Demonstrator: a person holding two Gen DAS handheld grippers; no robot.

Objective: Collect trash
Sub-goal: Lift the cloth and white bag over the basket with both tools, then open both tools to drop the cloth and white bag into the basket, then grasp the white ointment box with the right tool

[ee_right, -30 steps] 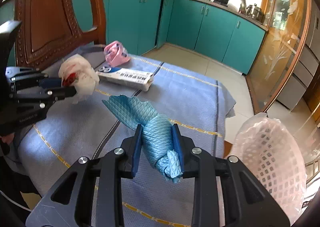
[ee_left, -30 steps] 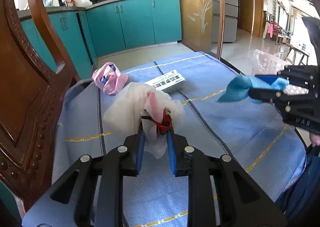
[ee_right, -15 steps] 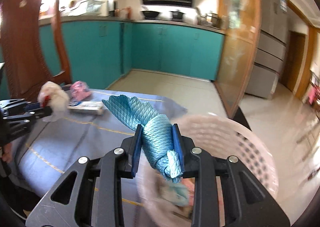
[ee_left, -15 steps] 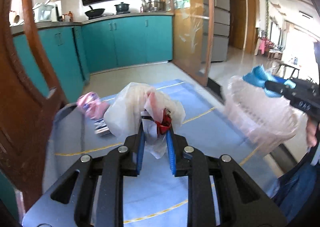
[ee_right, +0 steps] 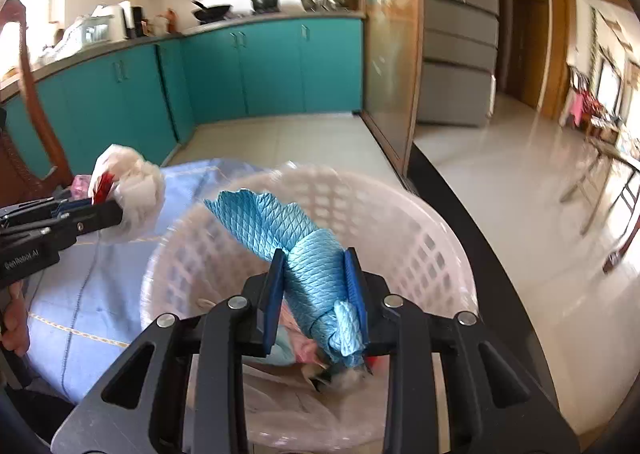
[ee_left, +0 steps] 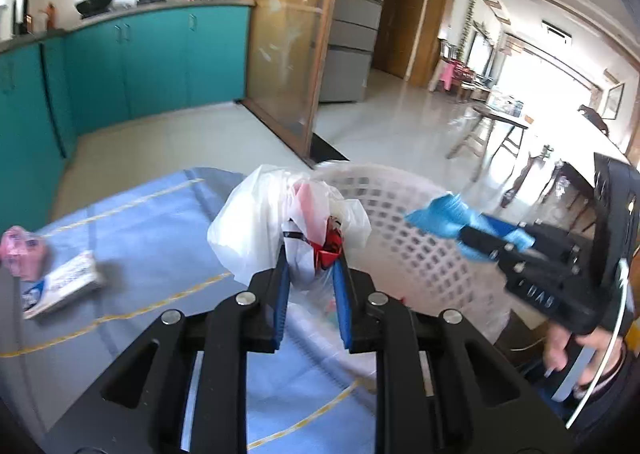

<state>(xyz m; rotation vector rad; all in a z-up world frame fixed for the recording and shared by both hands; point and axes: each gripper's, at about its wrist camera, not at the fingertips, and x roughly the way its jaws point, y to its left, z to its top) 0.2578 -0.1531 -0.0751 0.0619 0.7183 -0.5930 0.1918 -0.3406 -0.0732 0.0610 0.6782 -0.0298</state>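
One bench, cloth-covered in blue, lies ahead of you, with one pale lattice basket at its edge, already holding some scraps. Your right tongs are clamped on one blue cloth, held over the basket's mouth; its long axis runs along the fingers, fanned end pointing away and left. Your left tongs grip one white bag with red inside, bulging upward beside the basket's rim. Two pieces lie on the bench: one flat box and one pink wad, touching.
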